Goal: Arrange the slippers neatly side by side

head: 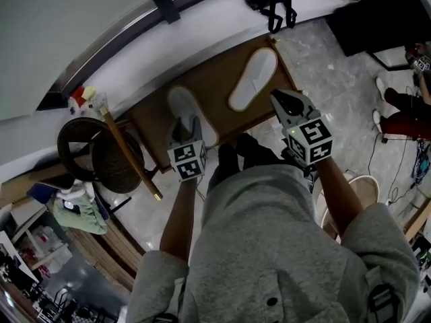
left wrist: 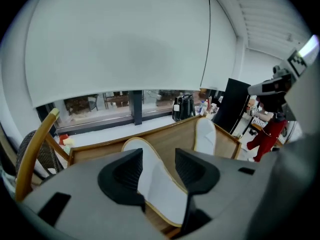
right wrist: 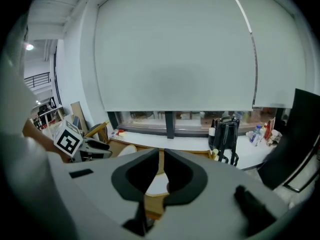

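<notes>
Head view: left gripper (head: 185,123) hangs spread wide over the near white gold-trimmed slipper (head: 180,101) on the brown wooden tabletop (head: 215,69). Second white slipper (head: 253,78) lies apart, farther right. Right gripper (head: 286,99), pressed together and empty, hovers by the tabletop's right edge.

The near slipper (head: 180,103) and the far slipper (head: 253,78) are showing soft white cloth, matt, with a thin tan edging. The wooden tray (head: 219,79) under them is looking smooth and a little satin. The floor (head: 323,59) is shining like polished grey stone. The left gripper (left wrist: 159,156) and the right gripper (right wrist: 161,156) are wearing matt grey plastic shells, and the black pads (left wrist: 125,176) are looking ribbed and rubbery. The chair (head: 108,157) is showing dark woven wicker — its armrest (head: 129,155) is gleaming as varnished wood.
</notes>
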Available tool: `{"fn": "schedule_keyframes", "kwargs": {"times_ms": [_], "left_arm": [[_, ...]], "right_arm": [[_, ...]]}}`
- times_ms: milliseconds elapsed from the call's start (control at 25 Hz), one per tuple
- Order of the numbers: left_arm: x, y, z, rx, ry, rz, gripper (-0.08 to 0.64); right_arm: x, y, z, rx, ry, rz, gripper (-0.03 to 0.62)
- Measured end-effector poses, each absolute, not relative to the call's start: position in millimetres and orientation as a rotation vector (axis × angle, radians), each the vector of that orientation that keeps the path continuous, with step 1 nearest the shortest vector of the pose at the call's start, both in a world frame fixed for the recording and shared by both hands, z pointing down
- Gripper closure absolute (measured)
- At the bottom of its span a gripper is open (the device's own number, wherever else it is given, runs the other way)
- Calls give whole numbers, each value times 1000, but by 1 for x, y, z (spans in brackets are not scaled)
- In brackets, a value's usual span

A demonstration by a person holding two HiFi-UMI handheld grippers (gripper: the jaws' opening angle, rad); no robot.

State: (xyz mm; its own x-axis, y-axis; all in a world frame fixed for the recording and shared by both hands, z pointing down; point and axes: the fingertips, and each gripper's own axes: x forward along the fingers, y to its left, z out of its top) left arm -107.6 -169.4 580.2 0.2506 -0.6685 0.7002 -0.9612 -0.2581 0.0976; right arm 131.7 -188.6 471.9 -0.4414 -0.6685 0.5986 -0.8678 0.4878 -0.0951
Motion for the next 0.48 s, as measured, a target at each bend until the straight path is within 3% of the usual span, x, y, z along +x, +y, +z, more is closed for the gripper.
{"fn": "schedule_keyframes", "kwargs": {"times_ms": [480], "left_arm": [[-107, -174, 541, 1944, -1638, 676, 368]], "right_arm": [[161, -224, 543, 1182, -2224, 691, 557]]}}
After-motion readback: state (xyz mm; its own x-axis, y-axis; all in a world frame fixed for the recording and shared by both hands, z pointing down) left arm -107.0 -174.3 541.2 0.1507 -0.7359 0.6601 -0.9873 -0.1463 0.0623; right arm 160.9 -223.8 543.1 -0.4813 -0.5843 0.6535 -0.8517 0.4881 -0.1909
